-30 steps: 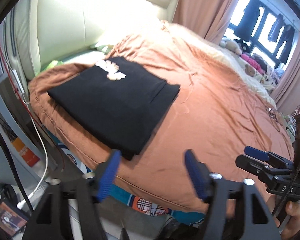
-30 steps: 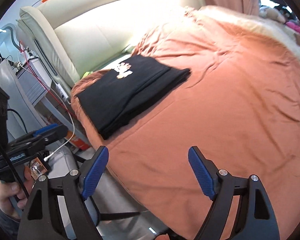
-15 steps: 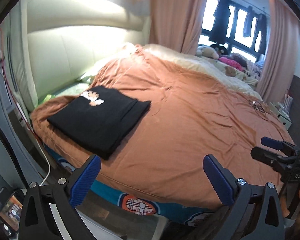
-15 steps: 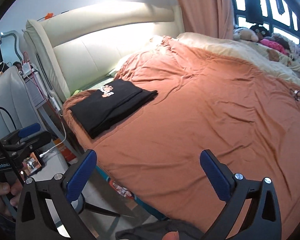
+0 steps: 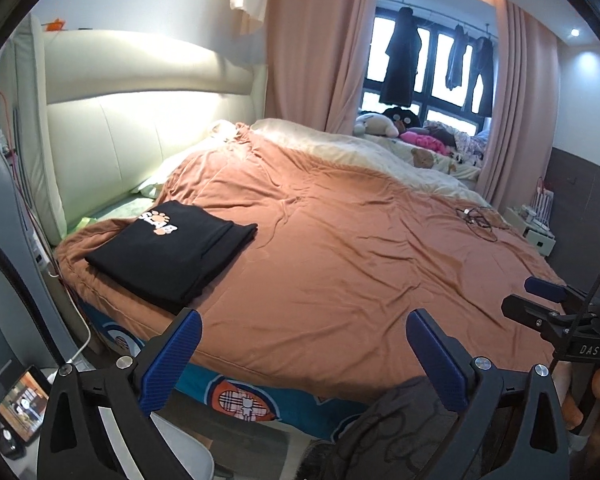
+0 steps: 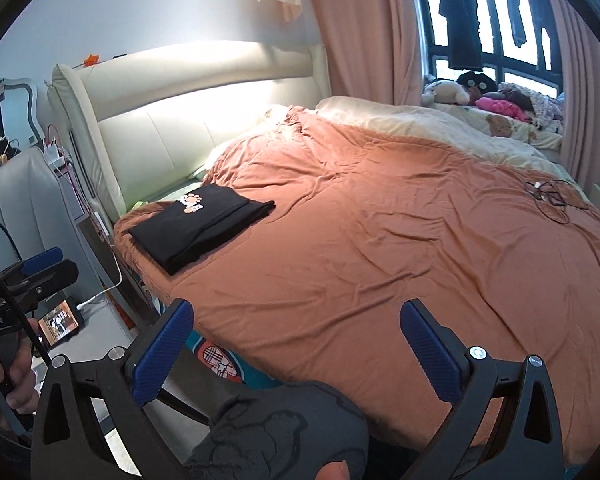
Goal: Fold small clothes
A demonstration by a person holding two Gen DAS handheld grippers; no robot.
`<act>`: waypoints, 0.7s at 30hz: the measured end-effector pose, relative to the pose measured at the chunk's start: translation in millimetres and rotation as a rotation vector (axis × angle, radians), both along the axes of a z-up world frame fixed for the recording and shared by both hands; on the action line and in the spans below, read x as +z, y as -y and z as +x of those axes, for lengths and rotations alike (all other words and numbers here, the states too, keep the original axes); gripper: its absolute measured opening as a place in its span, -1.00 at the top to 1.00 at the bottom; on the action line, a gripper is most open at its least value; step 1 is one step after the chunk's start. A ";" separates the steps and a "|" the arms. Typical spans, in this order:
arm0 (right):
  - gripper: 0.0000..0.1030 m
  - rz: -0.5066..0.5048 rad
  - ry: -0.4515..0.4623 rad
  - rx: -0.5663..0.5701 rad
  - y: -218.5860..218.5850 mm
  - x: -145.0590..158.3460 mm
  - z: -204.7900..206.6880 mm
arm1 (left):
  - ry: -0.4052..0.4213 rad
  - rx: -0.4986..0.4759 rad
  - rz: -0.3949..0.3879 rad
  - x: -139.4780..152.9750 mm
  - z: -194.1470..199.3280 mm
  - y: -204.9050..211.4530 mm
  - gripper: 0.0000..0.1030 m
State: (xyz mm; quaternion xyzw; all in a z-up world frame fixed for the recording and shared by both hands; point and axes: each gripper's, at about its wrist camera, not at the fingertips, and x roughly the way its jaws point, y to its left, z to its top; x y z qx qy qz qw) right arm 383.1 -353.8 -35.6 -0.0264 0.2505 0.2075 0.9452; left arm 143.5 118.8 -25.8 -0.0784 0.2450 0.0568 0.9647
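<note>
Left gripper point(image 5: 300, 354) & right gripper point(image 6: 296, 344) both hung wide open w/ nothing between the blue pads, held off the near edge of the bed. Folded black T-shirt point(image 5: 172, 252) lay flat on the orange duvet point(image 5: 340, 260) at the corner nr the cream headboard point(image 5: 140, 128), well apart from both grippers. Tangle of cables point(image 5: 478, 220) sat on the far side.

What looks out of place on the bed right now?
A tangle of thin cables lies loose on the orange duvet on the window side, in the folding space. The folded black shirt sits neat near the headboard. Both grippers are open and empty.
</note>
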 end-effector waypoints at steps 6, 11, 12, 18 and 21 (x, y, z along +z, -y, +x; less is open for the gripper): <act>-1.00 0.013 0.041 -0.021 14.4 -7.6 -43.5 | 0.036 -0.028 0.024 3.8 -36.2 23.1 -0.99; -1.00 0.019 0.057 -0.032 27.8 -17.1 -75.3 | 0.051 -0.046 0.038 -1.8 -63.3 39.7 -0.99; -1.00 0.028 0.062 -0.034 31.6 -18.6 -80.2 | 0.051 -0.047 0.039 -3.2 -67.2 42.2 -0.99; -1.00 0.035 0.072 -0.069 43.6 -27.7 -90.6 | 0.058 -0.058 0.024 -11.8 -83.8 53.6 -0.99; -1.00 0.040 0.075 -0.070 45.0 -31.0 -96.0 | 0.065 -0.056 0.027 -11.3 -88.0 56.6 -0.99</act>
